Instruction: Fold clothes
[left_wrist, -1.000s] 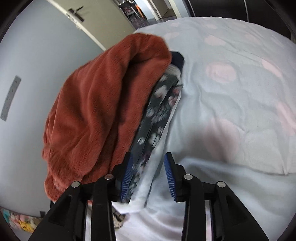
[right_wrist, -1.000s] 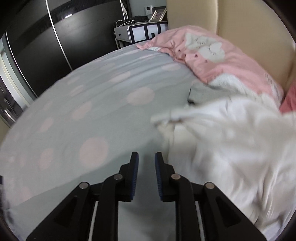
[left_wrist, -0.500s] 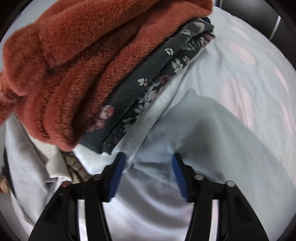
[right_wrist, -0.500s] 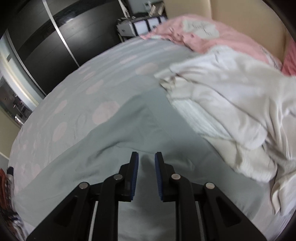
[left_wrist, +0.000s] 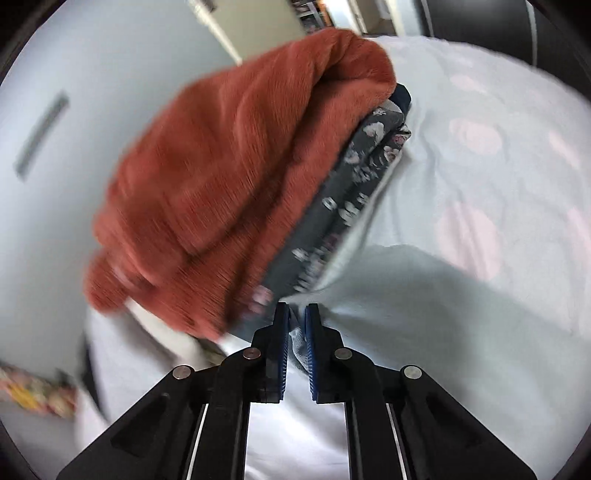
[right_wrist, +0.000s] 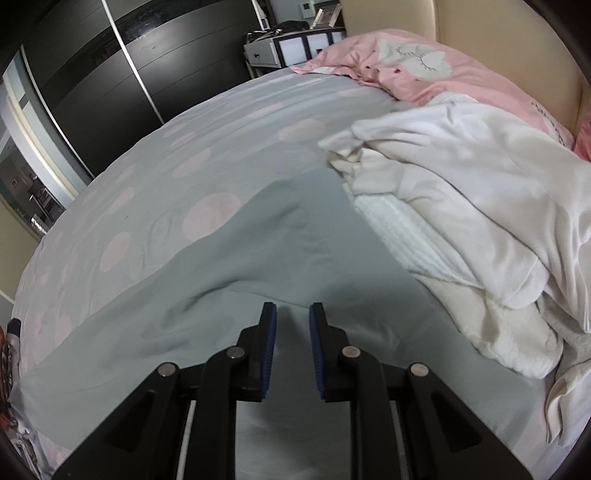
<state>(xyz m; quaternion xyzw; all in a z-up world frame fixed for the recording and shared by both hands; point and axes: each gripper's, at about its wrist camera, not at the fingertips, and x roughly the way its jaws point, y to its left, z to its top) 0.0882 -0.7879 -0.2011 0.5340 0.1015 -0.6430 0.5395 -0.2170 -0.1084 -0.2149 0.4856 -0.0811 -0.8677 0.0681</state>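
A pale grey-green garment lies spread across the dotted bedsheet. It also shows in the left wrist view. My left gripper is shut on a bunched edge of this garment, right beside a stack of folded clothes. My right gripper hovers low over the garment's near part; its jaws stand a narrow gap apart with no cloth visibly pinched between them.
The folded stack holds a rust fleece on top of a dark floral piece. A heap of white clothes lies at the right. A pink pillow sits by the headboard. Black wardrobe doors stand behind the bed.
My left gripper has closed on the garment's edge by the folded stack and tilted upward. My right gripper has held steady over the garment, after swinging toward it a second ago.
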